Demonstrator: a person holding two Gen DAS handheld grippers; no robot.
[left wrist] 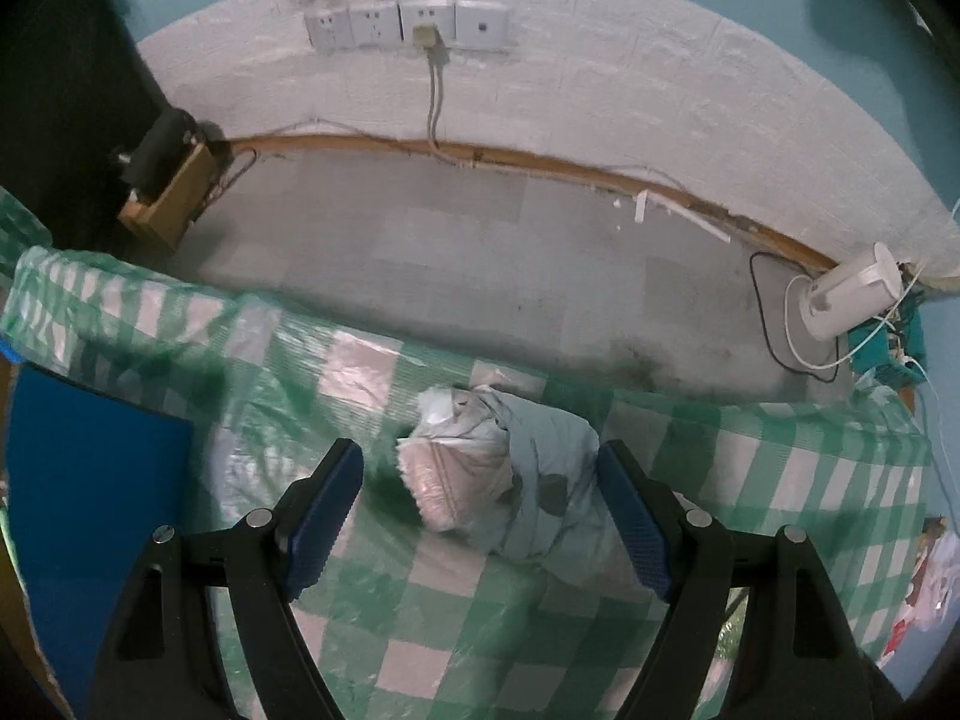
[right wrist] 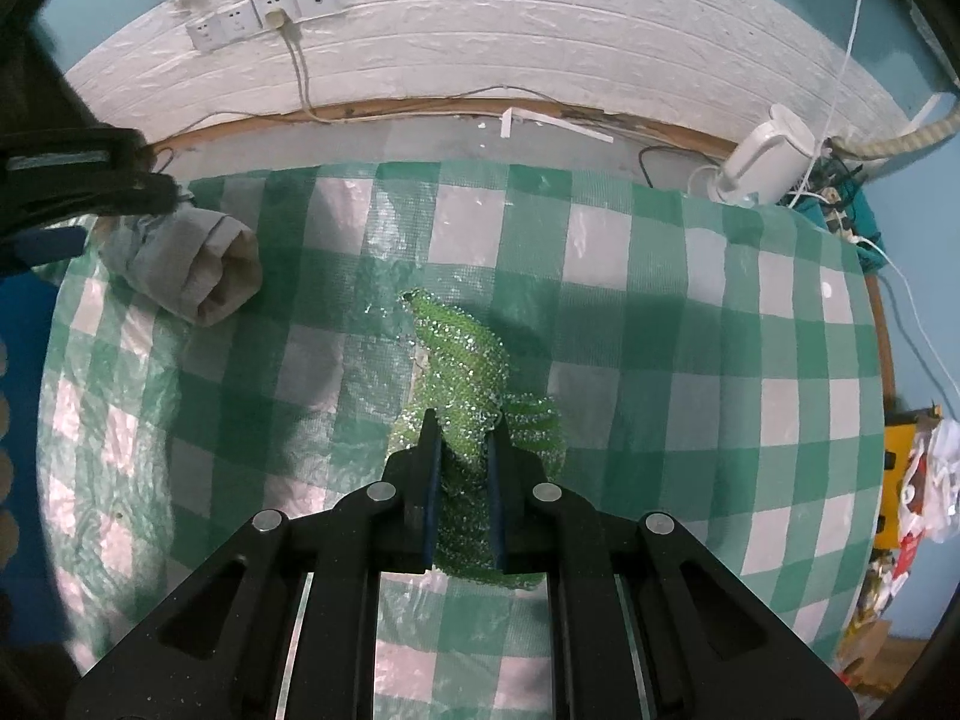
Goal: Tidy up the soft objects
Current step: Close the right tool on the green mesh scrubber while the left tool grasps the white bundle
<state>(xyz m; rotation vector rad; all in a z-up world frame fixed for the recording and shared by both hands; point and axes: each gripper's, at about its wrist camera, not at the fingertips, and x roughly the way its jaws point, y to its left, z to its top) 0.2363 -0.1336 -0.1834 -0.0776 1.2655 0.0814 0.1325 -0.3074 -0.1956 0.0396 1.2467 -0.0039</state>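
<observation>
- The right gripper (right wrist: 465,450) points steeply down at the counter (right wrist: 690,330), which is covered by a green-and-white checked plastic cloth.
- Its blue-padded fingers (right wrist: 429,480) are clenched on a glittery green mesh scrubber cloth (right wrist: 462,360); the material bunches between the pads, and the rest lies on the cloth, stretching away from the gripper toward the far edge.
- The left gripper (left wrist: 480,516) hangs over the far left part of the counter with its fingers (left wrist: 327,510) spread wide and nothing pressed between them.
- A rolled pale grey-blue soft cloth bundle with a pinkish inner layer (left wrist: 510,480) lies on the checked cover between the left fingers; the right-hand pad is just beside it, though contact cannot be judged, and the left-hand pad stands apart.
- In the right wrist view the same bundle (right wrist: 198,270) sits near the counter's far left corner, well apart from the green scrubber cloth.
- Beyond the counter are a grey floor (left wrist: 450,252), a white brick-patterned wall (right wrist: 510,30) with a row of sockets (left wrist: 408,24), and a white electric kettle (right wrist: 765,159) on the floor at the right.
</observation>
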